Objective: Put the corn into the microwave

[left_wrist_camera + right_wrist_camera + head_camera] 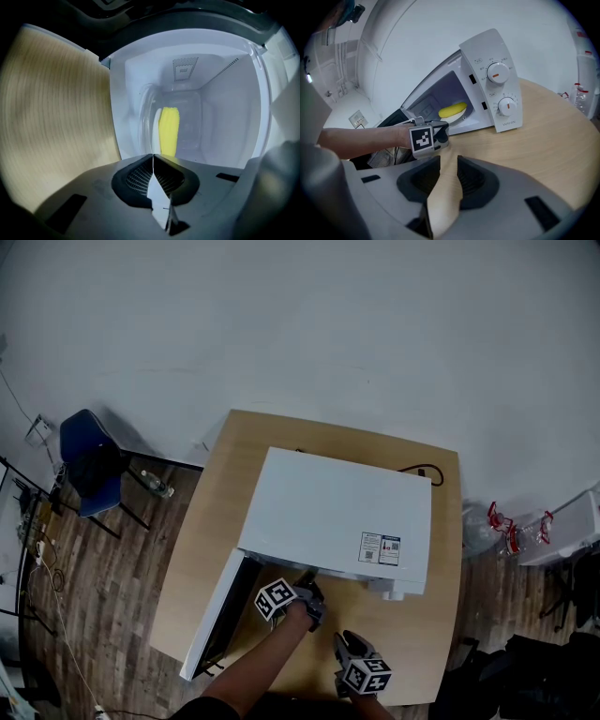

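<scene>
Left gripper (153, 157) jaws together, corn (169, 131) ahead inside microwave (225, 108); right gripper (449, 160) jaws apart, empty, above table (548, 140).

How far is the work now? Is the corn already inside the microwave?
Done: the yellow corn cob lies inside the white microwave oven. In hand: nothing; the left hand-held gripper is shut and empty at the opening, the right hand-held gripper open. Left: perhaps closing the open door.

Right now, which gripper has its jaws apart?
The right gripper: bare table shows through the gap between its jaws. The left gripper has its jaws pressed together, empty, pointing at the corn inside the microwave.
</scene>
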Tool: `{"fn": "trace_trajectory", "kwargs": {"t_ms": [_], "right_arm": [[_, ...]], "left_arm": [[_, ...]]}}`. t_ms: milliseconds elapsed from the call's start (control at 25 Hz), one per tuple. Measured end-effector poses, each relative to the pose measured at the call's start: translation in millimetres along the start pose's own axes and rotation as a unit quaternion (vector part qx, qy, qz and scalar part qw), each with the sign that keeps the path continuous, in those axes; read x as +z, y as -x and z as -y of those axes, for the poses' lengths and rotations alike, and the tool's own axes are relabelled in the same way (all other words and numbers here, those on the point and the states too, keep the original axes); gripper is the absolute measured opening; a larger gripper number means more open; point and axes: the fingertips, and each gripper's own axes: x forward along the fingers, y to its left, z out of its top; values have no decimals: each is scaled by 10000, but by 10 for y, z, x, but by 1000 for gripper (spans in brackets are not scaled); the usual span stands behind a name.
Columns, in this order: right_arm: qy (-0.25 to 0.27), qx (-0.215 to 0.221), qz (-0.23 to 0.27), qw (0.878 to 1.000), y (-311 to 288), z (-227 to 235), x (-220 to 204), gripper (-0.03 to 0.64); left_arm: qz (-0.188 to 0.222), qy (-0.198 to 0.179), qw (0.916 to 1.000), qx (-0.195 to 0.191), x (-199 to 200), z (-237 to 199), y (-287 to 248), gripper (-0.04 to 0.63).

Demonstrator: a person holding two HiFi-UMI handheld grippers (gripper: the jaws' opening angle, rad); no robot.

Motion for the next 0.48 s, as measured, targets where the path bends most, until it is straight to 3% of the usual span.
{"fn": "trace_trajectory", "kwargs": {"t_ms": [160,480], "right_arm": [[-76,-23,4,10000,9,27,-12,170],[-71,-81,43,9999,25,81,37,170]], "left_arm": [[159,204,9997,-42,79,27,-35,15],[123,-4,9998,141,100,115,-146,14]]}}
